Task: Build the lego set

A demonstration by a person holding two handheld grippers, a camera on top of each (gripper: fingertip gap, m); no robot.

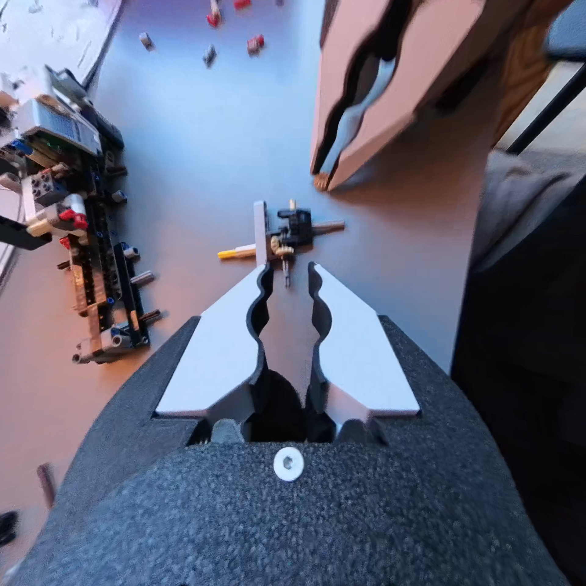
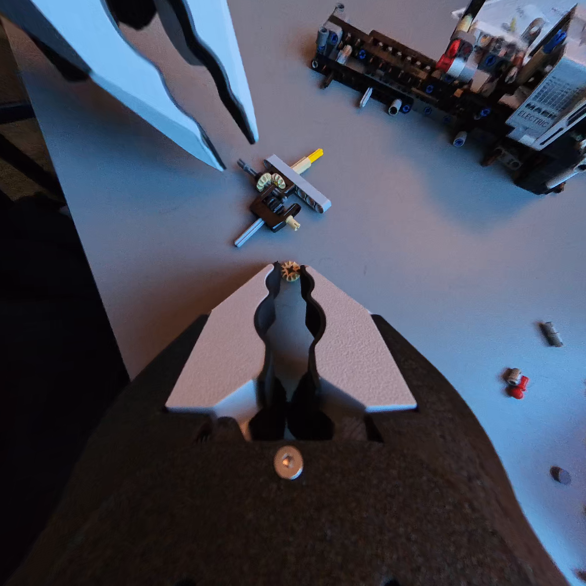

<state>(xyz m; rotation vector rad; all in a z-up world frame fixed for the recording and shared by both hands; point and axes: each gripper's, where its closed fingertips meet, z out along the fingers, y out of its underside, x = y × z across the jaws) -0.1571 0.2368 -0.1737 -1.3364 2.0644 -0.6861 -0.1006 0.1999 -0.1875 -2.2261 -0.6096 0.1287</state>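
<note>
A small sub-assembly [image 1: 285,236] lies on the table: a grey beam, a black frame, tan gears, grey axles and a yellow axle end. It also shows in the right wrist view [image 2: 280,195]. My left gripper [image 1: 290,268] is open and empty, its tips just short of the sub-assembly; it also shows in the right wrist view [image 2: 239,155]. My right gripper [image 2: 290,269] is shut on a small tan gear [image 2: 290,271], a short way from the sub-assembly. In the left wrist view the right gripper [image 1: 322,182] holds the gear [image 1: 320,183] at its tips.
A large black and grey build [image 1: 92,241] with red and blue pins lies at the left; it shows in the right wrist view [image 2: 459,82] at the upper right. Loose red and grey pieces [image 1: 255,44] lie farther off, and others [image 2: 517,385] at the right. The table edge [image 2: 82,253] runs along the left.
</note>
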